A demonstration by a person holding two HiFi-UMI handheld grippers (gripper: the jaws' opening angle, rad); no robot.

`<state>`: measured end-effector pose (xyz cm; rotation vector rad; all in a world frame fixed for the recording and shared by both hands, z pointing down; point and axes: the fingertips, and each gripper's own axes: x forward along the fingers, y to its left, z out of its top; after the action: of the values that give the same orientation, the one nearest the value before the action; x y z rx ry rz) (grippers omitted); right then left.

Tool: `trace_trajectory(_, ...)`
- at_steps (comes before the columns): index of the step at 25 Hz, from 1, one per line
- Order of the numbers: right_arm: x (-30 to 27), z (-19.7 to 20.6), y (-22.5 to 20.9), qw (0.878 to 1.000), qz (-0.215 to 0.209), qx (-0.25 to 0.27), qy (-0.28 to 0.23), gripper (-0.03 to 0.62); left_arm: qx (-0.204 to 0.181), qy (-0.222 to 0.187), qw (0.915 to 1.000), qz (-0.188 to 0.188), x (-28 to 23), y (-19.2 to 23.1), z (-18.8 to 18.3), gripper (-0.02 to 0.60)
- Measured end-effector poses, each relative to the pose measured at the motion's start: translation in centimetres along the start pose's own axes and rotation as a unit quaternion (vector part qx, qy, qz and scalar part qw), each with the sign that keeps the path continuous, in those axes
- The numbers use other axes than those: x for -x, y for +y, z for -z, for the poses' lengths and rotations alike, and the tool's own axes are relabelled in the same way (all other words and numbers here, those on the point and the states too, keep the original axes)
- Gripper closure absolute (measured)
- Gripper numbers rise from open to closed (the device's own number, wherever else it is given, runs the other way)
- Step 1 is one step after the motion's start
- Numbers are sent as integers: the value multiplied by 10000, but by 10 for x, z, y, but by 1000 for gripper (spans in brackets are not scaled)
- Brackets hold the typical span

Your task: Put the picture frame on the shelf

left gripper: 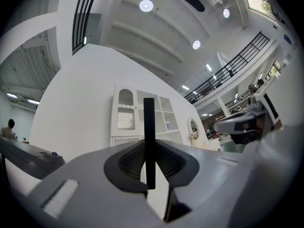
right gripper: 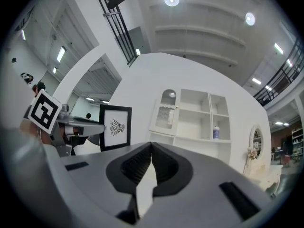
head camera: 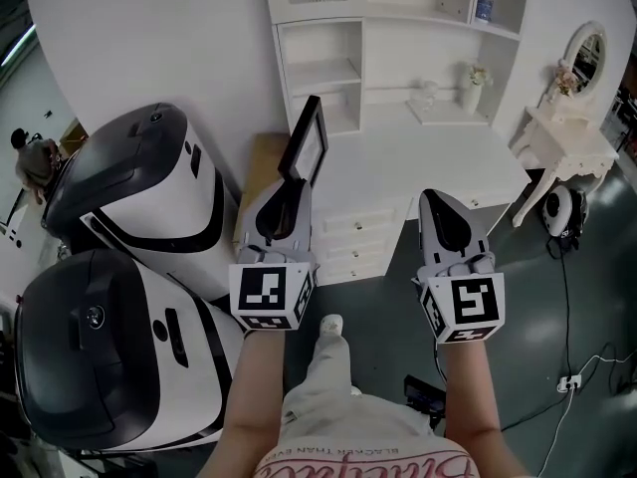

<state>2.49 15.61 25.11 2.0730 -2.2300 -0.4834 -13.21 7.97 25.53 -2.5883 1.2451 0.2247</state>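
**Shelf unit** (head camera: 398, 28): white, set against a curved white wall. It has open compartments above a white tabletop (head camera: 438, 162), with drawers (head camera: 363, 235) below.
- Upper right compartment: one bottle (head camera: 485, 6) with a blue label, standing upright.
- Top left compartment: contents too blurred to tell.
- On the tabletop, toward the back: a white vase (head camera: 470, 93) with pale flowers. Just beside it on the left is a small clear glass piece (head camera: 428, 94).

**Two machines** (head camera: 139, 202): bulky, white and black, on the floor left of the unit, one nearer the person than the other.

**Dressing table** (head camera: 567, 147): white, with an oval mirror, standing right of the unit.

**Picture frame** (head camera: 307, 139): rectangular, with a thin black moulding. The right gripper view shows a white sheet inside with a small dark emblem at its centre.
- Location: in the air before the left side of the shelf unit, near the left end of the tabletop — not on any shelf.
- Orientation: held by its lower edge, with the long axis running up out of the jaws and leaning slightly away from the person.
- Facing: the thin edge is toward the left gripper's camera, and the printed face is turned to the person's right.

**Left gripper** (head camera: 291, 182): jaws pinching the frame's lower edge, with a ribbed pad on either side.

**Right gripper** (head camera: 441, 207): jaws pressed together with nothing between them. It is held well apart from the frame, to its right.
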Motion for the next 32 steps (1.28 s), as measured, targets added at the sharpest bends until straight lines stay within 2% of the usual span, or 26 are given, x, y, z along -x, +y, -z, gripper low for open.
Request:
trace_trajectory(11, -63, 23, -31, 9998, 205, 51, 12, 585, 109, -105, 9998, 136, -76, 22, 27, 515)
trace_trajectory(32, -277, 78, -90, 9985, 383, 239, 315, 585, 666, -129, 9971, 348, -287, 114, 101, 515)
